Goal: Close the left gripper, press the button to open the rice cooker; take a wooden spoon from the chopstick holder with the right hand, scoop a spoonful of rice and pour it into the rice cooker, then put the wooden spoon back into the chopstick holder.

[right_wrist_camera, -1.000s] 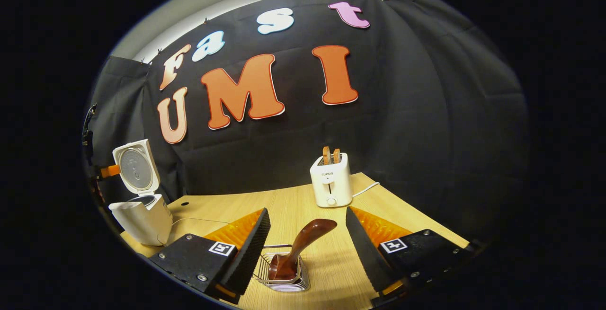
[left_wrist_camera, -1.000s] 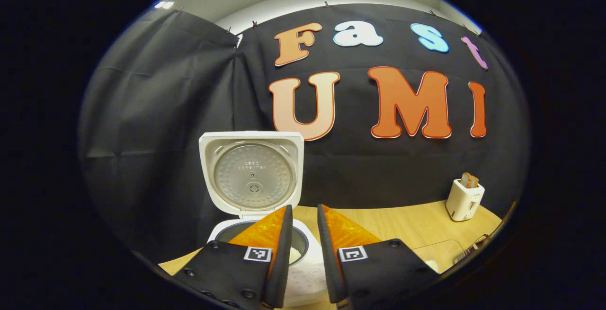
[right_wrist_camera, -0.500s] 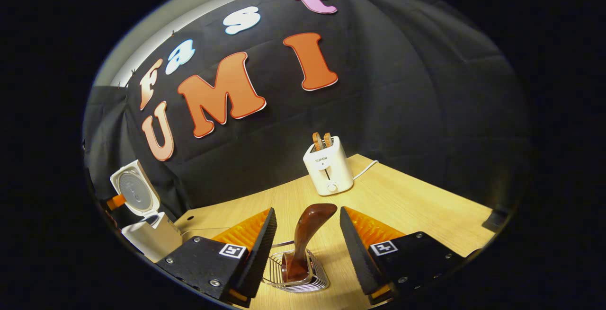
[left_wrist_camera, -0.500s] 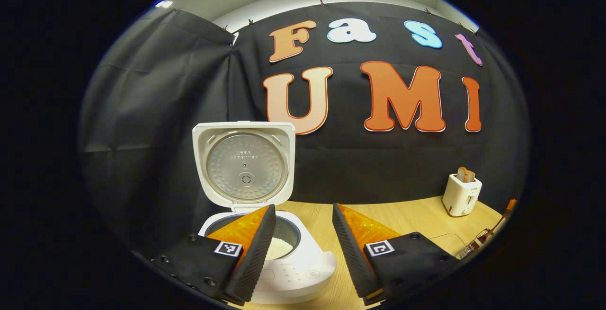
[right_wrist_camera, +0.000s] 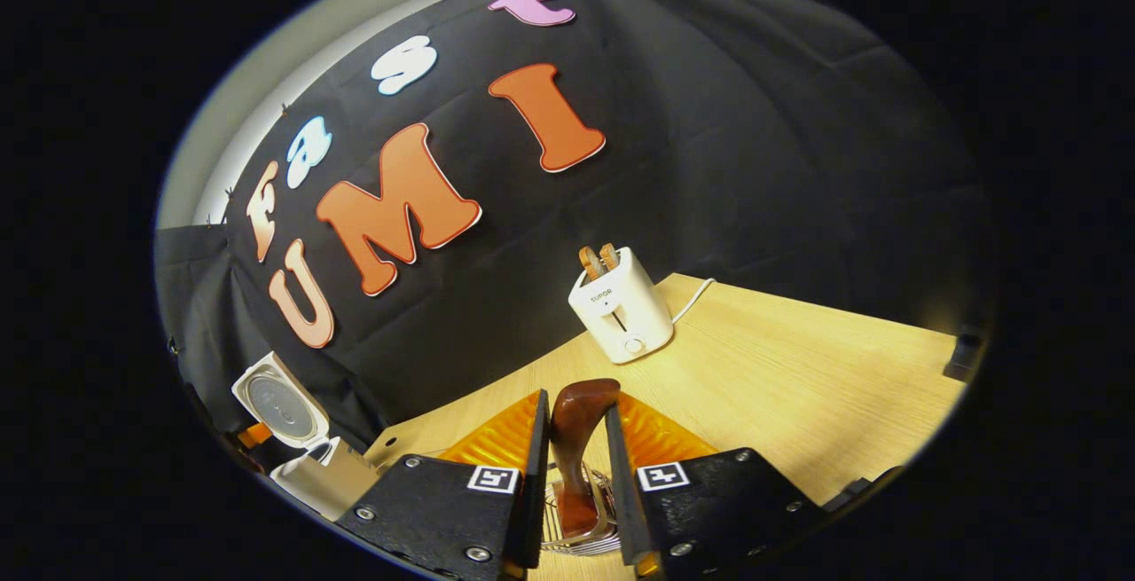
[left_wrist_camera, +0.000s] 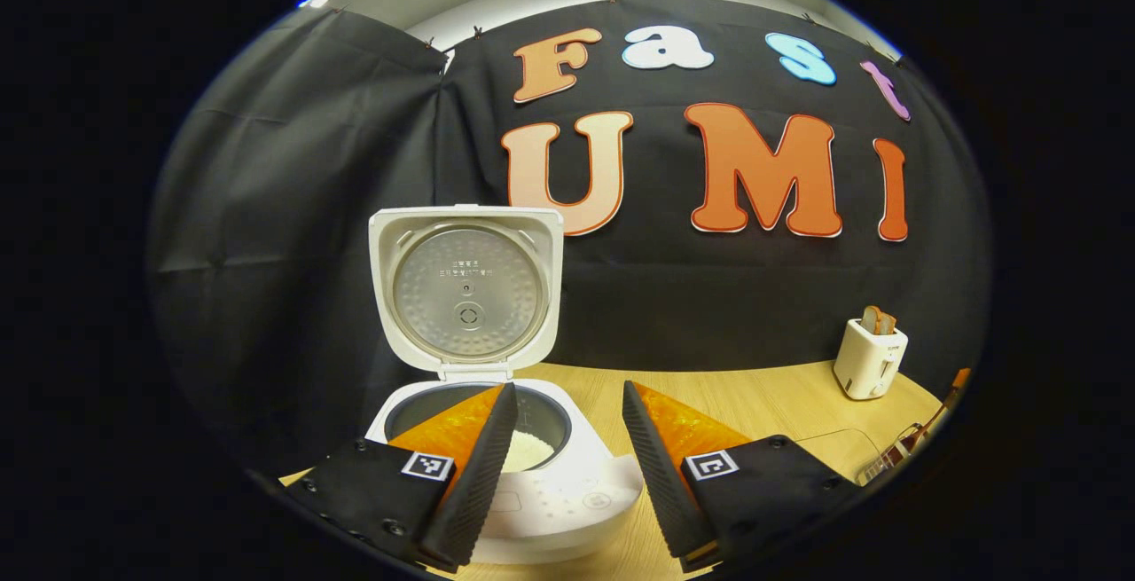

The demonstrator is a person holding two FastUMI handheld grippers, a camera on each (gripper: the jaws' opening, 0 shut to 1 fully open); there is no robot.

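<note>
Wood-grain tabletop is carrying every item, with the black cloth wall standing behind it. White rice cooker is sitting near the tabletop's edge in the left gripper view, its lid standing upright and open, the metal inner plate facing the camera; white rice is lying in the inner pot. In the right gripper view the same rice cooker is appearing small at the far left, lid up. White toaster is standing toward the back of the tabletop, well apart from the cooker, with two slices of bread sticking up from its slots and a cord trailing to its right; in the left gripper view the toaster is sitting far to the right. Left gripper is hovering just in front of the cooker with its fingers spread apart, nothing between them. Right gripper is pinching the handle of the wooden spoon, both fingers pressing against its sides. Dark, glossy and standing nearly upright, the spoon is resting with its lower end inside the wire chopstick holder, which is sitting on the tabletop directly below the fingers; the rounded handle tip is rising just above the fingertips.
</note>
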